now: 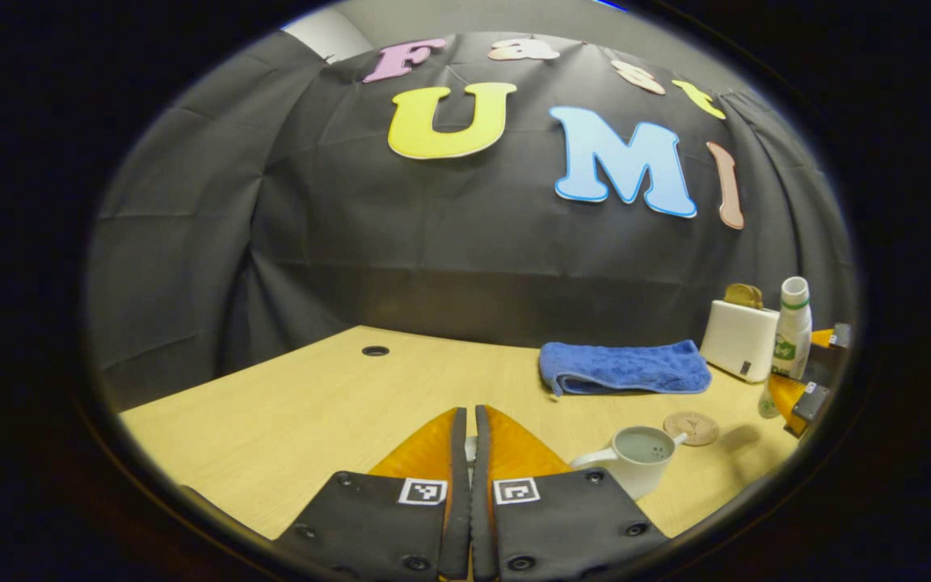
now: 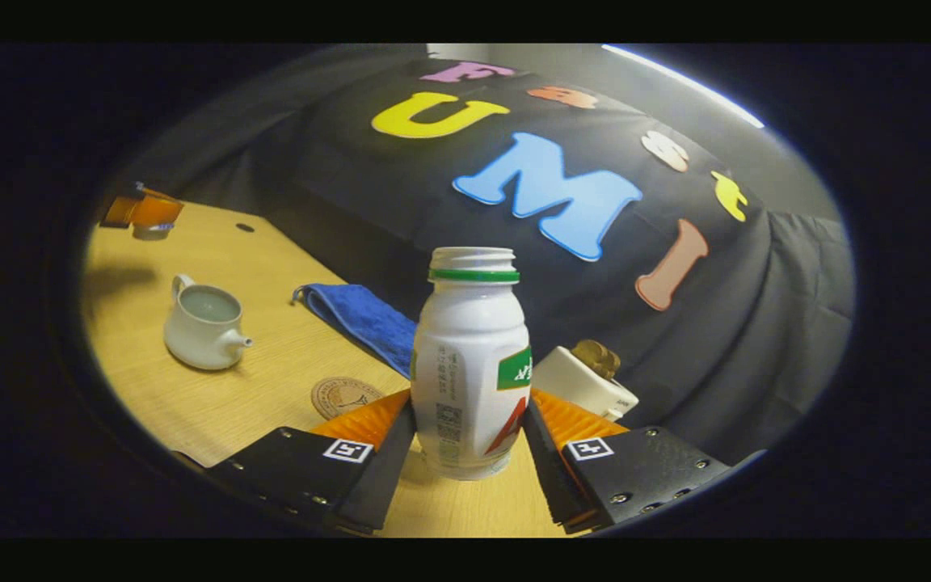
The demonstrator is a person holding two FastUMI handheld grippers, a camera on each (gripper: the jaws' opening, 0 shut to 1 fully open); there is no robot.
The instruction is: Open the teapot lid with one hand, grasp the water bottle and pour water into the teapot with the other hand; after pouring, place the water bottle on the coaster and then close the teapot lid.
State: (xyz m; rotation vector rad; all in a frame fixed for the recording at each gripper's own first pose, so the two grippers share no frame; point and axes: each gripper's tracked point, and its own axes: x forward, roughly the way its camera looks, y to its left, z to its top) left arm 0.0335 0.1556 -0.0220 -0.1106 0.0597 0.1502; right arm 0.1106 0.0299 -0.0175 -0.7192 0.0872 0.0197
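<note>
Pale wooden table (image 2: 215,404): blue folded towel (image 2: 356,319) by back edge. White ceramic teapot (image 2: 203,323) mid-table, lid off, fragile. White plastic water bottle (image 2: 472,364), uncapped, light, slick; right gripper (image 2: 469,440) pinching lower body. Round cork coaster (image 2: 344,396) near. Left gripper (image 1: 469,428) pressed together, probably on lid.

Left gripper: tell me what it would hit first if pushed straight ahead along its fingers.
Likely nothing on the table: the left gripper points over bare wood toward the booth's cloth wall. The teapot and blue towel lie off to its right. Depth is uncertain.
</note>
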